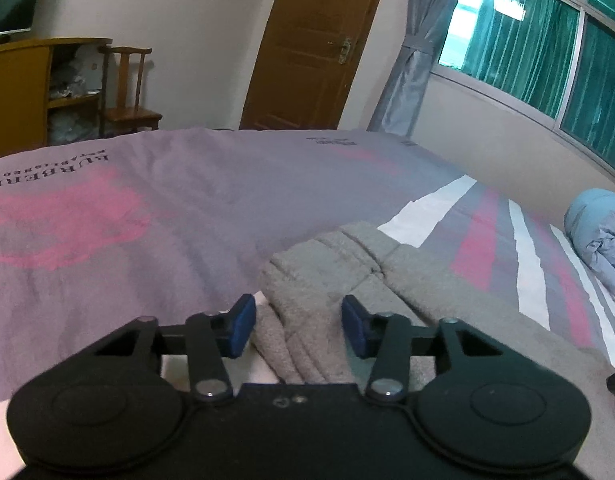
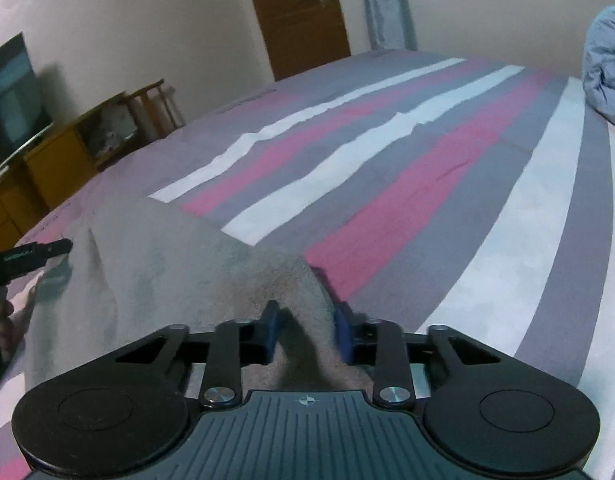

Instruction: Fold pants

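Pants [image 1: 331,280] of grey fleece lie bunched on the striped bed cover [image 1: 127,216], near its front edge. Left gripper [image 1: 298,326] has its blue pads [image 1: 239,326] spread wide, fabric lying between them without being pinched. Right gripper [image 2: 306,330] has its pads [image 2: 344,332] spread less widely around a raised ridge of the same cloth; whether they grip it I cannot tell.

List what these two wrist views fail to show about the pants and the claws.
- Grey pants: the near end is covered by the claw body in the left wrist view; full length and fold state unknown.
- Left claw: open around the fabric; contact unclear.
- Right claw: the right wrist view is blurred, so whether it pinches the pants is unclear.
- Bed print: cut off by the edge.
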A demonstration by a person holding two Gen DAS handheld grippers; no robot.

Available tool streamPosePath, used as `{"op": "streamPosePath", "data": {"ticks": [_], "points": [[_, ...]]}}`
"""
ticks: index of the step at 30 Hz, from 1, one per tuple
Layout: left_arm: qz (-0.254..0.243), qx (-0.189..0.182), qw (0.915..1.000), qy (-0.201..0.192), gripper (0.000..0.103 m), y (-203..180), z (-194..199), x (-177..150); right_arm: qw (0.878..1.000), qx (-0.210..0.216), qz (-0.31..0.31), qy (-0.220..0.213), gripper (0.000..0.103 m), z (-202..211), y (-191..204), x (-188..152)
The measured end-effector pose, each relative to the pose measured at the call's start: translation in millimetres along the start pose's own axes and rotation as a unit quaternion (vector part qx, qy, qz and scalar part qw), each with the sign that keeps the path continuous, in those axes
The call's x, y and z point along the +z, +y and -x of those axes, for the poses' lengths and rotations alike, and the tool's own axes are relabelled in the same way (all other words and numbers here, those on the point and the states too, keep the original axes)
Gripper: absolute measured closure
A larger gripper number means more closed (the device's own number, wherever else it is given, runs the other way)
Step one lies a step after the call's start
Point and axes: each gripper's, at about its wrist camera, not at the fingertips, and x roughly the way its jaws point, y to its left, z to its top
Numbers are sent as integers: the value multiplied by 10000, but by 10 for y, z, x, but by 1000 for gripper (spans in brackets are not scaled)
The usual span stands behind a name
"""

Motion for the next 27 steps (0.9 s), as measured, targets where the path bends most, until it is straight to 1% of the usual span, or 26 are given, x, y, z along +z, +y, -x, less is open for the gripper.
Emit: {"op": "streamPosePath", "data": {"ticks": [2,3,4,7,10,11,12,13,15,18,19,20,21,22,24,25,27], "points": [[-27,-11,10000,-1,69,-8,-4,2,9998,-92,134,89,84,-8,20,12],[-13,-23,10000,-2,69,-5,1,7,9996,-133,208,107,92,-15,49,10],[-13,-34,10000,-1,70,5,5,11,9992,-259,304,101,94,-16,76,12],[-30,-52,10000,3,70,8,0,10,9980,-430,462,33,95,26,163,52],[-17,-61,10000,5,70,14,-9,11,9961,-525,705,87,95,25,283,23],[-5,-81,10000,-6,70,19,-8,16,9961,-532,691,107,97,9,294,16],[24,-115,9999,-55,72,29,4,28,9953,-654,702,104,99,-3,303,12],[50,-162,9998,-122,73,34,24,38,9942,-818,693,-2,99,-9,303,16],[-43,-208,9996,-202,74,11,41,65,9931,-943,624,-298,101,45,327,69],[-210,-199,9994,-191,74,-26,-13,64,9916,-1014,446,-661,101,108,294,132],[-240,-185,9995,-116,74,-23,-57,55,9912,-1058,410,-688,101,81,274,130],[-261,-169,9995,-54,74,-10,-98,36,9912,-1104,387,-616,101,8,243,98],[-252,-185,9995,-10,74,7,-116,31,9926,-1134,276,-339,101,-135,171,28],[-290,-203,9994,-5,74,14,-107,44,9945,-1038,61,123,101,-315,71,-44],[-469,-227,9986,-5,74,21,-80,51,9955,-919,-238,30,100,-312,-10,-74],[-493,-253,9985,16,72,38,-70,59,9951,-873,-458,-93,100,-234,-46,-44],[-467,-308,9984,-15,70,70,-12,73,9929,-755,-788,-481,100,22,-112,-14]]}}
